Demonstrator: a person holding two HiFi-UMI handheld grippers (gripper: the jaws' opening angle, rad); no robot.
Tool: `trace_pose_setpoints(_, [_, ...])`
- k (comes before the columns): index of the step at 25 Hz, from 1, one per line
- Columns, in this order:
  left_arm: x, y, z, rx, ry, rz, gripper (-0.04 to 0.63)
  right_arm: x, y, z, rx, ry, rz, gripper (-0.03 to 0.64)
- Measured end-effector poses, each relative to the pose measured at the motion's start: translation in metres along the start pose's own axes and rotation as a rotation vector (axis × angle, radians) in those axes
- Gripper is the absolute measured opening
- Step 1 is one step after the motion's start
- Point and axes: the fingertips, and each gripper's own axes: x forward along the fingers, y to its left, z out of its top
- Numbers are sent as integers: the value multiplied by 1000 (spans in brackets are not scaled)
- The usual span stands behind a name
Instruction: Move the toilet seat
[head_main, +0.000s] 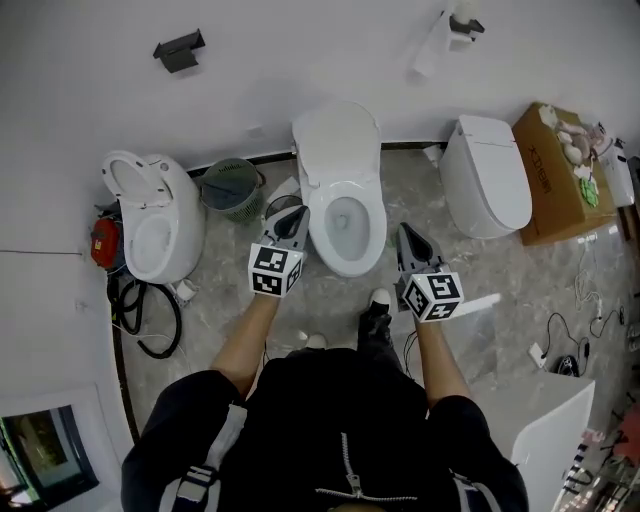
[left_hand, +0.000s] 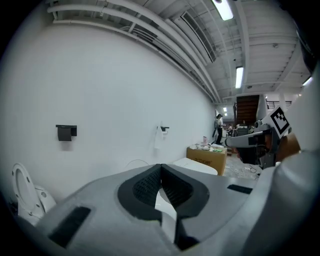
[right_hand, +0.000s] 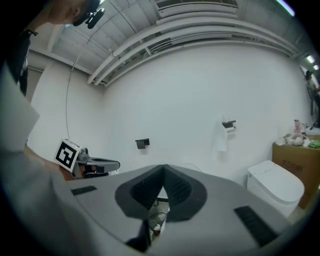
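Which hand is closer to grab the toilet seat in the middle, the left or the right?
Probably the left. The left tool is shut, its tip right beside the seat rim; the right tool, also shut, sits slightly farther off.

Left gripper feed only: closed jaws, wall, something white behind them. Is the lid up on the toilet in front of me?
Observer: Yes. The head view shows the middle toilet with its lid up against the wall and the bowl open.
Operator: Where's my left gripper relative to it?
Observer: The left gripper is over the bowl's left edge, shut and empty. I can't tell whether it touches.
Operator: And the right one?
Observer: The right gripper hovers off the bowl's right side. Its own view shows the jaws shut on nothing.
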Motion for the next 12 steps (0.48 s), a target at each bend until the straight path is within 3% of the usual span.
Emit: trace_pose_setpoints(12, [69, 35, 28, -65, 16, 279, 6, 124, -75, 38, -31, 67, 303, 3])
